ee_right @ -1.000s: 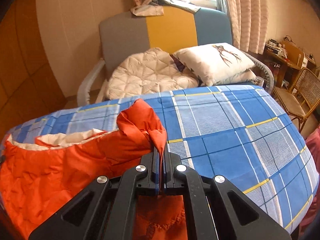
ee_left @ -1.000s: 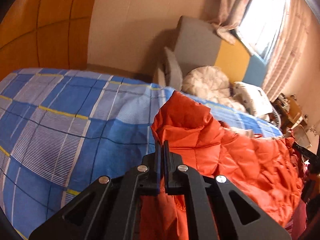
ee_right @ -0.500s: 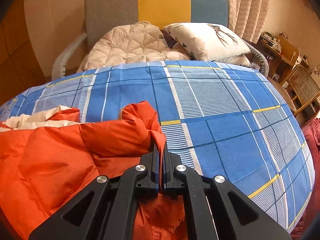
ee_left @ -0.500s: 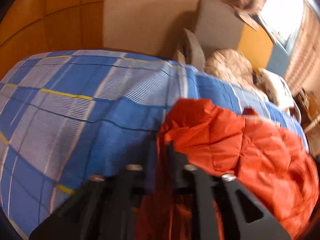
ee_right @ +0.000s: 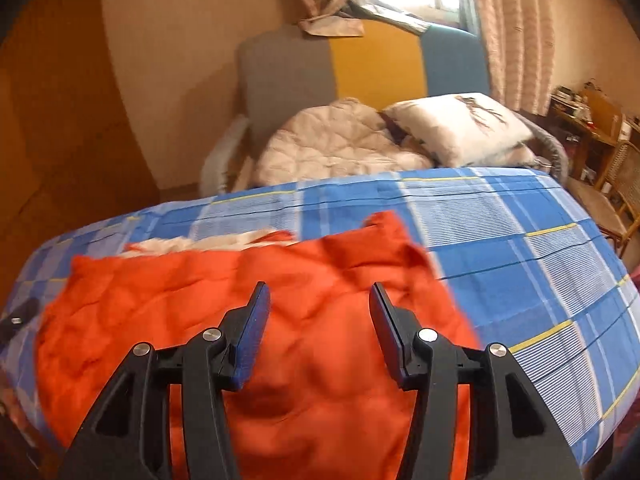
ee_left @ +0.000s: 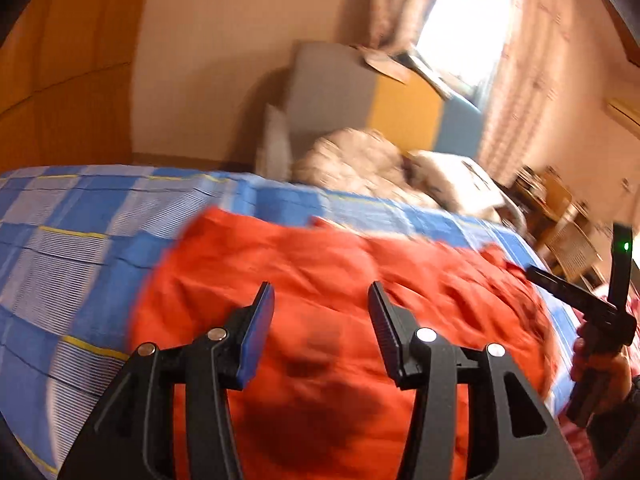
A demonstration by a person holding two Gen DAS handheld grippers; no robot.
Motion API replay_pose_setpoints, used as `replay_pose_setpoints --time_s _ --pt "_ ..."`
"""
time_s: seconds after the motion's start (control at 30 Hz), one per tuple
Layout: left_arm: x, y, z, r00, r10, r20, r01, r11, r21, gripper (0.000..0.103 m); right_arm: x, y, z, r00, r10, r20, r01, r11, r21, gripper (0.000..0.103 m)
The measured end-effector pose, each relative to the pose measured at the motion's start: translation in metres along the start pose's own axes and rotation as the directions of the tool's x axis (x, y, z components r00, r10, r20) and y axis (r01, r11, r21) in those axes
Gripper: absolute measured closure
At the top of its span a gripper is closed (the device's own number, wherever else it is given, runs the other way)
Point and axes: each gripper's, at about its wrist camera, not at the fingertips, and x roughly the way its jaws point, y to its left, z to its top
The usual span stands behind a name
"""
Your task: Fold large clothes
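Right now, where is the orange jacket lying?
In both wrist views the orange jacket lies spread on the blue plaid bedspread, towards its near left part in the right wrist view, with the pillows at the far end.

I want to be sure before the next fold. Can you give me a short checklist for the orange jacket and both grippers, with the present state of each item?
1. Left gripper free of fabric: ok, its jaws are opening with nothing pinched between them.
2. Right gripper free of fabric: ok, jaws opening, nothing between them.
3. Orange jacket lies on the blue plaid bedsheet: ok.
4. Jacket lies flat: not ok, wrinkles and bumps show on top.
5. Folded edges line up: cannot tell; white lining shows at the far edge and the picture is blurred.
6. Near hem on the bed: cannot tell, the grippers hide it.
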Motion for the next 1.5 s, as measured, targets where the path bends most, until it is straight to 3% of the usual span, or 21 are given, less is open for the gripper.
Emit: replay_pose_setpoints --time_s 0.17,0.4,0.77,0.87,0.93,1.1,1.2,1.33,1.5 --pt "0.026 -0.025 -0.007 0.998 -0.023 -0.057 0.024 1.000 0.019 0.055 0.009 0.025 -0.013 0.999 0.021 -0.044 -0.023 0.999 -0.040 0.052" --pt "0.065 -0.009 -0.011 0.991 0.039 -0.132 -0.040 0.999 -0.005 0.054 0.052 0.023 -0.017 0.989 -0.084 -0.125 0.074 0.994 -0.081 0.052" --pt "0.097 0.006 -0.024 0.989 0.046 -0.140 -0.052 0.998 -0.040 0.057 0.095 0.023 -0.025 0.977 -0.130 -0.167 0.113 0.987 -0.112 0.052" --pt "0.086 0.004 -0.020 0.987 0.062 -0.145 -0.070 0.996 -0.048 0.057 0.087 0.023 -0.024 0.977 -0.125 -0.175 0.108 0.989 -0.100 0.052" --pt "0.064 0.003 -0.021 0.993 0.067 -0.102 -0.074 0.995 -0.065 0.048 0.064 0.022 -0.025 0.984 -0.106 -0.141 0.097 0.993 -0.066 0.052" --pt "0.013 0.006 -0.031 0.997 0.072 -0.014 -0.073 0.995 -0.062 0.043 0.008 0.048 -0.044 0.998 0.020 -0.061 -0.024 0.997 -0.070 0.052" --pt "-0.009 0.013 -0.045 0.992 0.122 0.019 -0.120 0.991 -0.058 0.043 -0.010 0.069 -0.060 0.995 0.085 -0.050 -0.089 0.991 -0.095 0.052" --pt "-0.015 0.041 -0.057 0.987 0.161 -0.003 -0.160 0.979 -0.128 0.043 -0.006 0.092 -0.075 0.993 0.103 -0.058 -0.110 0.985 -0.129 0.052" --pt "0.003 0.061 -0.072 0.989 0.138 -0.058 -0.145 0.978 -0.147 0.049 0.024 0.090 -0.085 0.988 0.095 -0.123 -0.109 0.988 -0.109 0.051"
